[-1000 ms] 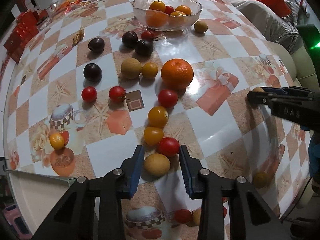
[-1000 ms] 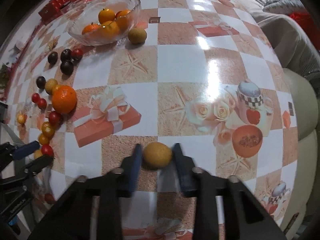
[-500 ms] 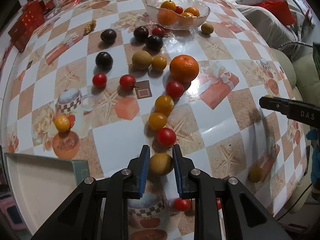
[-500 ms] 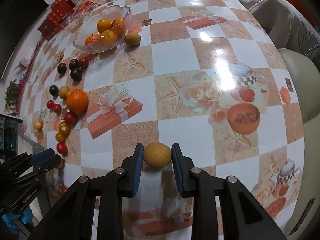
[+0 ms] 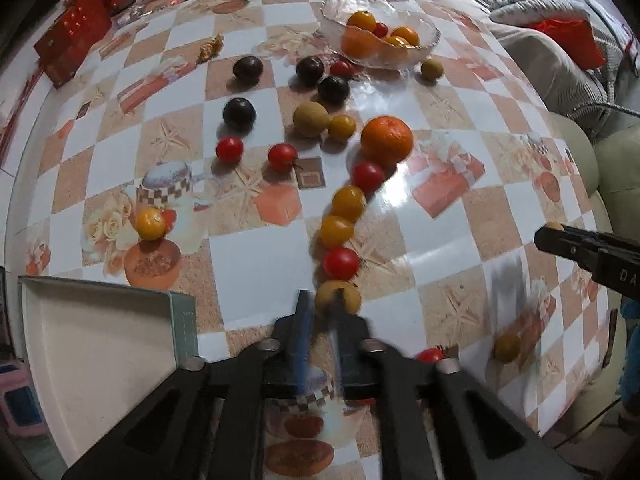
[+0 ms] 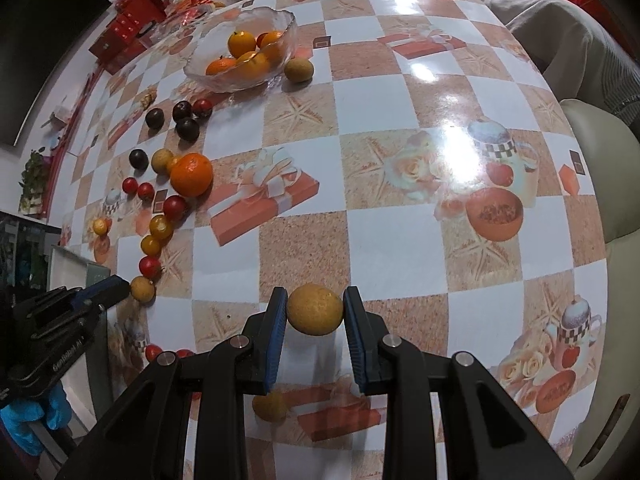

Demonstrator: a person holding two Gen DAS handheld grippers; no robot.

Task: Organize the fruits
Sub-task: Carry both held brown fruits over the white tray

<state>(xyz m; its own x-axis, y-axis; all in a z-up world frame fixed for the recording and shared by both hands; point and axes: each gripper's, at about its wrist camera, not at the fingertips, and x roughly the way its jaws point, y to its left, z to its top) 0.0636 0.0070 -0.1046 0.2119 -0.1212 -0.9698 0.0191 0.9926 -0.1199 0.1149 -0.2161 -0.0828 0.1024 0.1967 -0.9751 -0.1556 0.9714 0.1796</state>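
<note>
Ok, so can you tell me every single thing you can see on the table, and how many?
glass bowl: one, clear, far side, holding orange fruits and a red one
big orange: one, orange, middle
dark plums: four, near-black, before the bowl
red tomatoes: at least six, red, scattered
yellow tomatoes: four, yellow-orange, three mid-table, one left
tan fruit: five, brownish-yellow; three lying loose, one at the left claw's tips, one held
tray: one, white, near left corner
table: one, checkered cloth
left claw: black, closed, blurred
right claw: black, gripping a tan fruit
</note>
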